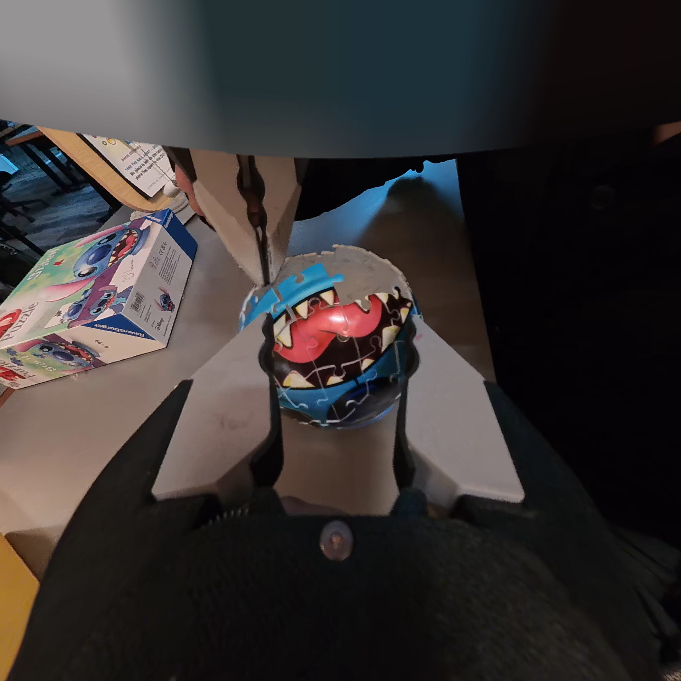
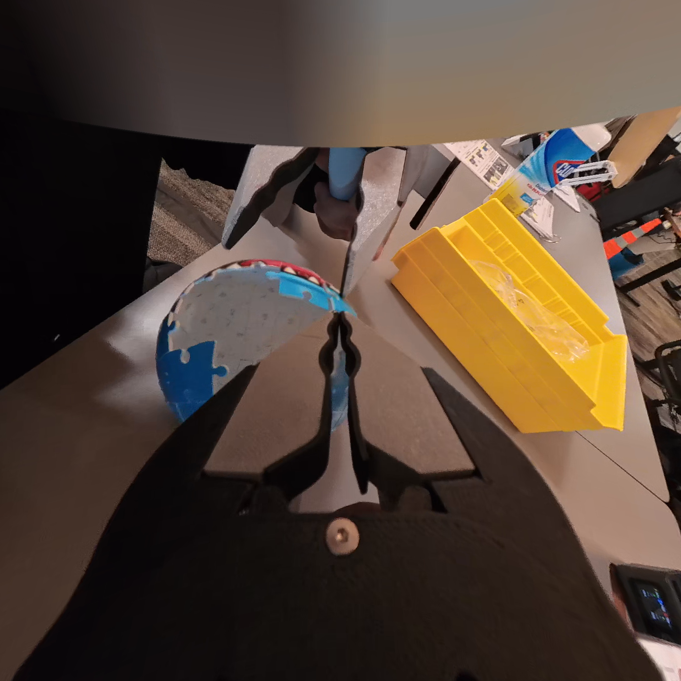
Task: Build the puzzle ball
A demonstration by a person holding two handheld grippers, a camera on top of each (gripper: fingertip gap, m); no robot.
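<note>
The puzzle ball (image 1: 342, 331) is a part-built blue sphere with a red mouth and white teeth; its top is open and shows the grey inside. My left gripper (image 1: 341, 318) is shut on the ball, one finger on each side, and holds it over the grey table (image 1: 110, 423). In the right wrist view the ball (image 2: 239, 313) shows its open grey inside. My right gripper (image 2: 339, 317) is shut on a blue puzzle piece (image 2: 344, 307) at the ball's rim. It also shows in the left wrist view (image 1: 263, 282), coming down from above onto the rim.
The puzzle's box (image 1: 110, 294) lies on the table to the left, an instruction sheet (image 1: 136, 162) behind it. A yellow bin (image 2: 479, 350) with a clear plastic bag (image 2: 534, 313) lies to the right, a wipes canister (image 2: 552, 162) beyond it. A small screen device (image 2: 652, 608) sits at the near right.
</note>
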